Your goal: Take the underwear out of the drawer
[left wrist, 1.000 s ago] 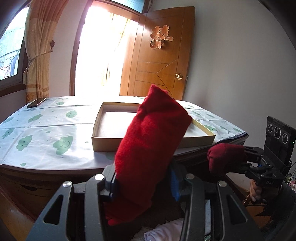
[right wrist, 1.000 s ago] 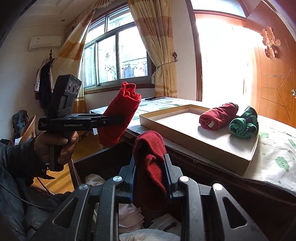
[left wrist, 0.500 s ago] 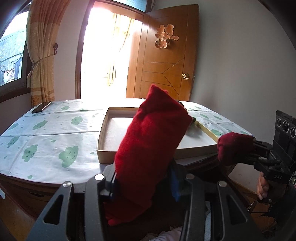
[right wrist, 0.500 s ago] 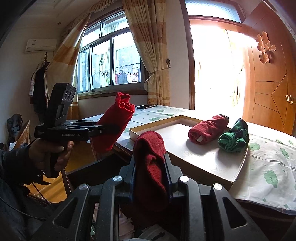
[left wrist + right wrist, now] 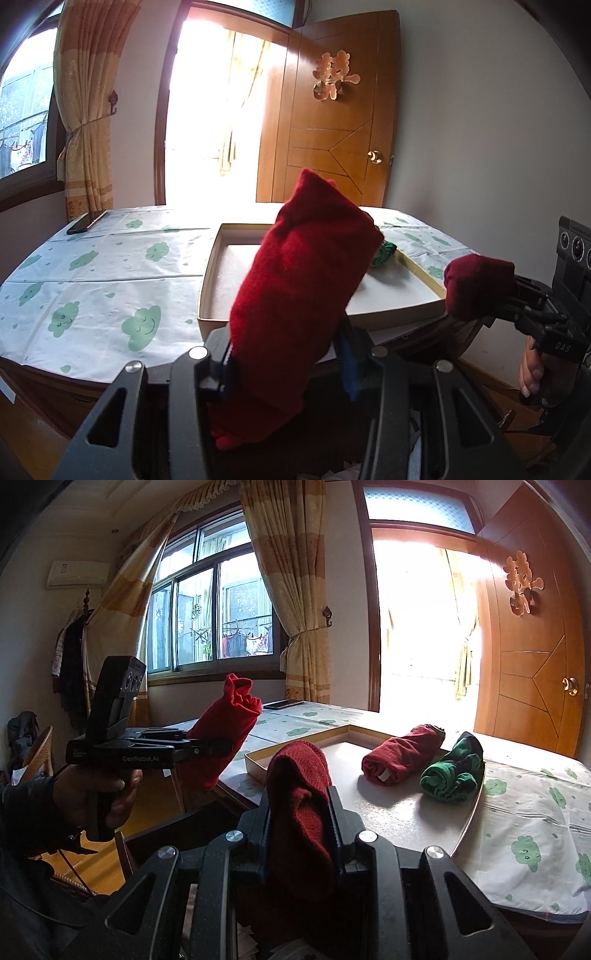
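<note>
- Where the two views begin, a table point(image 5: 92, 280) spread with a white cloth printed with green clouds is seen, with a shallow cardboard tray point(image 5: 295, 744) laid on it.
- Inside the tray, a dark red roll point(image 5: 402, 755) and a green roll point(image 5: 452, 775) are laid just beside each other.
- Behind, a curtained window point(image 5: 210, 627) and a wooden door point(image 5: 332, 129) are shown.
- A bright red underwear bundle point(image 5: 299, 288) is clamped upright in the left gripper point(image 5: 284, 365), near the tray's front edge.
- A maroon underwear bundle point(image 5: 299, 812) is gripped by the right gripper point(image 5: 299, 834).
</note>
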`<state>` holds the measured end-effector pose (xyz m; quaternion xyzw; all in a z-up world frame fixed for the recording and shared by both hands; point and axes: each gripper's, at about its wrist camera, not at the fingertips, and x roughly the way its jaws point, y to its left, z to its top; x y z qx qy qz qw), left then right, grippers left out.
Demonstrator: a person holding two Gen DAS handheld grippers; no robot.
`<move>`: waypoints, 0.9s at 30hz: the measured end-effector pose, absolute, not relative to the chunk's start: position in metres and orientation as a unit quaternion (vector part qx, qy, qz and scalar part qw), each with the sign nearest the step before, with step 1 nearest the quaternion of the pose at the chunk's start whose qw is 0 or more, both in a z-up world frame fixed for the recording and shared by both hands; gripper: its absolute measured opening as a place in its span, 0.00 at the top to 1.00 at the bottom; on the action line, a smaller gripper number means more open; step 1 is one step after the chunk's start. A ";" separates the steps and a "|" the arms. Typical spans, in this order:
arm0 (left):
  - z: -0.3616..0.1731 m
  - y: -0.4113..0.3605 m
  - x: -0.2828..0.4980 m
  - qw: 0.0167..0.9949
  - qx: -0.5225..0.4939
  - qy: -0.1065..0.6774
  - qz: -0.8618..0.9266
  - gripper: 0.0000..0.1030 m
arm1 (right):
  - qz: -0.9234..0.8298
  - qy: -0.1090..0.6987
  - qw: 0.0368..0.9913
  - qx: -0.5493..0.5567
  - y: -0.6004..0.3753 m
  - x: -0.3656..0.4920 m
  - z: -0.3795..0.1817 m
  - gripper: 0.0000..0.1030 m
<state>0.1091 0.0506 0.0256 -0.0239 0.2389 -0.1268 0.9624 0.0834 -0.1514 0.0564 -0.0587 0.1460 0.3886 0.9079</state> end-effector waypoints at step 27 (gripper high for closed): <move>0.036 0.051 0.125 0.970 -0.022 0.217 -0.102 0.58 | 0.360 0.121 0.925 -0.028 -0.166 0.095 0.069 0.73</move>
